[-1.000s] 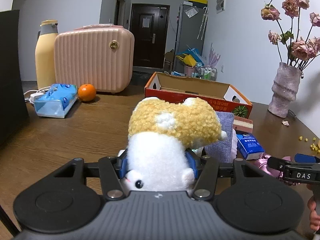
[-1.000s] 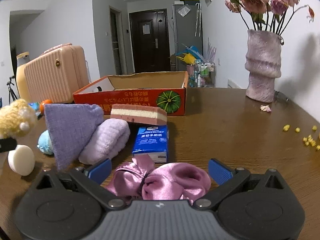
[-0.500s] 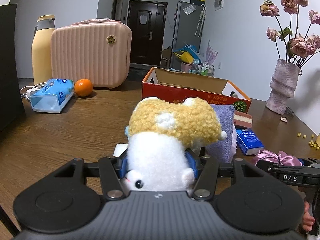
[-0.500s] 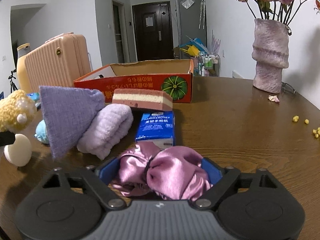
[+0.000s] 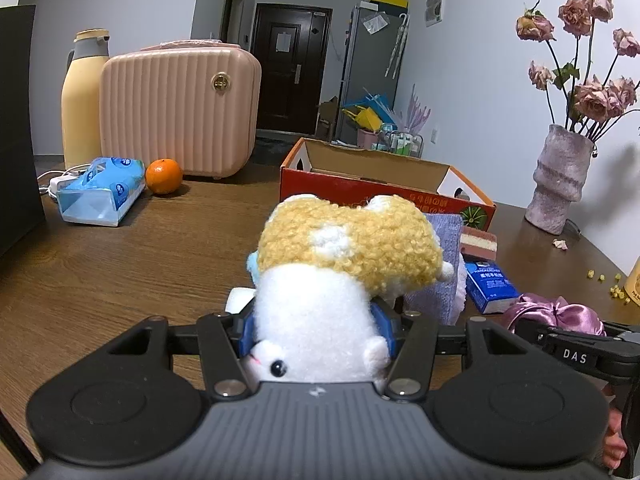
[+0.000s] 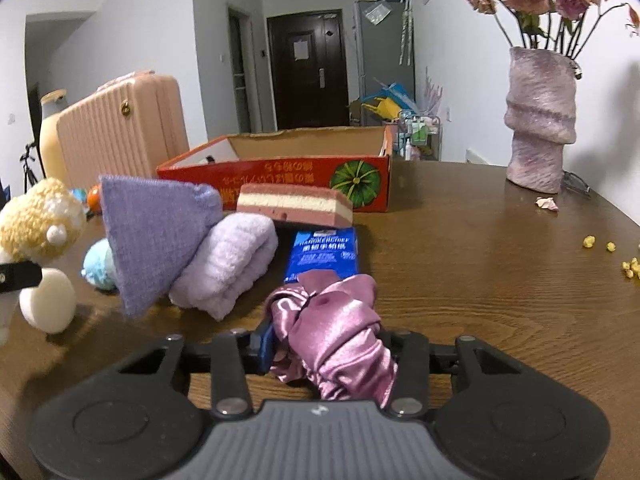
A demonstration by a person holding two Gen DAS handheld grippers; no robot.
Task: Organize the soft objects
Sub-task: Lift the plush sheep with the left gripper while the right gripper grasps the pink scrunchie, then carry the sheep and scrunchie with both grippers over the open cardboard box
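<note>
My left gripper (image 5: pixel 316 330) is shut on a white and yellow plush toy (image 5: pixel 340 264), held above the table; the toy also shows at the left edge of the right wrist view (image 6: pixel 38 220). My right gripper (image 6: pixel 328 346) is shut on a pink satin scrunchie (image 6: pixel 336 336), also seen in the left wrist view (image 5: pixel 556 312). On the table lie a purple cloth (image 6: pixel 152 232), a rolled lilac towel (image 6: pixel 228 264), a pink and cream sponge (image 6: pixel 294 210), a blue tissue pack (image 6: pixel 324 254), a white sponge (image 6: pixel 46 304) and a light blue ball (image 6: pixel 98 266). An open red cardboard box (image 6: pixel 280 172) stands behind them.
A pink suitcase (image 5: pixel 176 108), a yellow bottle (image 5: pixel 82 100), an orange (image 5: pixel 164 176) and a blue wipes pack (image 5: pixel 100 192) stand at the back left. A vase of dried roses (image 6: pixel 538 120) stands at the right. Yellow crumbs (image 6: pixel 608 252) lie near the right edge.
My right gripper has closed on the pink scrunchie and lifted it a little. My left gripper still holds the plush toy and has drifted slightly back.
</note>
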